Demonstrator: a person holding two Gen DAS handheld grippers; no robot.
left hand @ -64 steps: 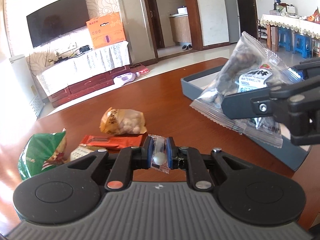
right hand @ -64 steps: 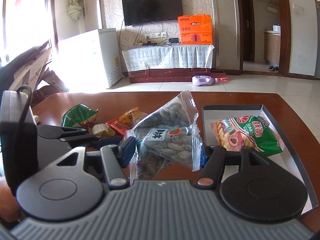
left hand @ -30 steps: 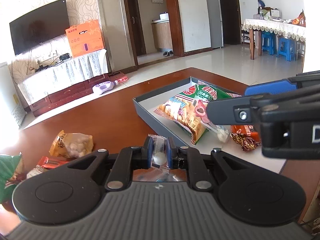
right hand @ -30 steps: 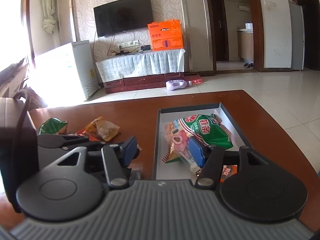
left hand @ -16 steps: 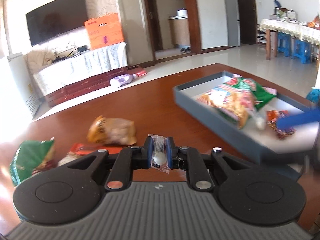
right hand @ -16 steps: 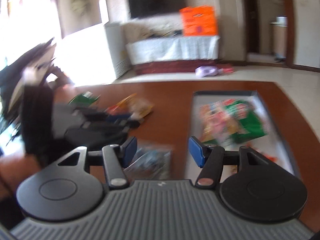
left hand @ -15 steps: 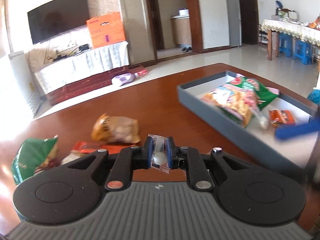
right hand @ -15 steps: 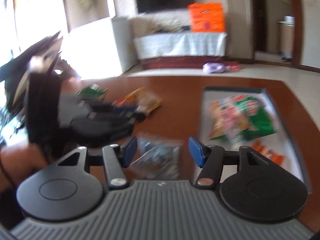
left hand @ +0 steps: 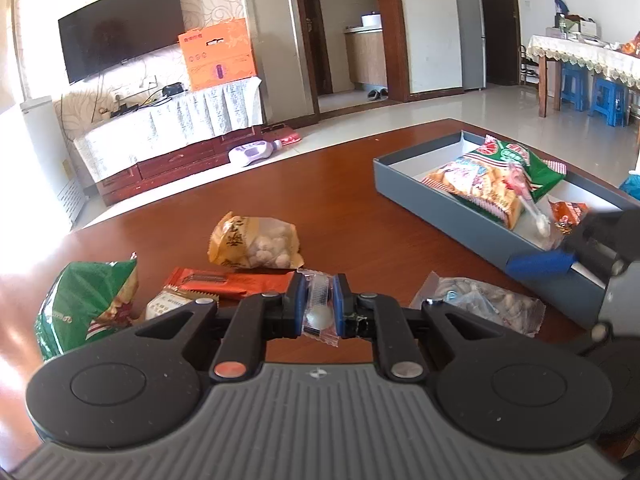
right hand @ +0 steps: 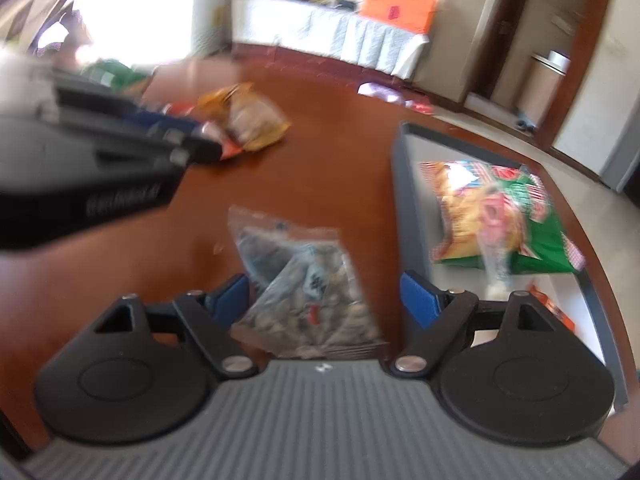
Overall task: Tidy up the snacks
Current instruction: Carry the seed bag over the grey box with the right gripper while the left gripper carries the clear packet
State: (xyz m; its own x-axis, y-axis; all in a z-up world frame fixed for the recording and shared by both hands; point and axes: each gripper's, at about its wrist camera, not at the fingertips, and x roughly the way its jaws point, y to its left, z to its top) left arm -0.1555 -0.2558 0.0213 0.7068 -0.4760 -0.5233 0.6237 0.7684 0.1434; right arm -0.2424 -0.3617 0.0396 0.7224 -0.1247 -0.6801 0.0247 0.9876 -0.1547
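Clear-wrapped seed packet lies on the bench just left of the grey tray, between the right gripper's opening fingers, unpressed, long axis pointing away. Left gripper clamps a small candy.

seed packet lies on the table left of the tray, other snacks farther left.

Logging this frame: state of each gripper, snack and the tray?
left gripper: shut on small clear candy packet
right gripper: jaws opening, seed bag between them, on table
gray tray: open, holds green-orange chip bag
yellow nut bag: on table, outside tray
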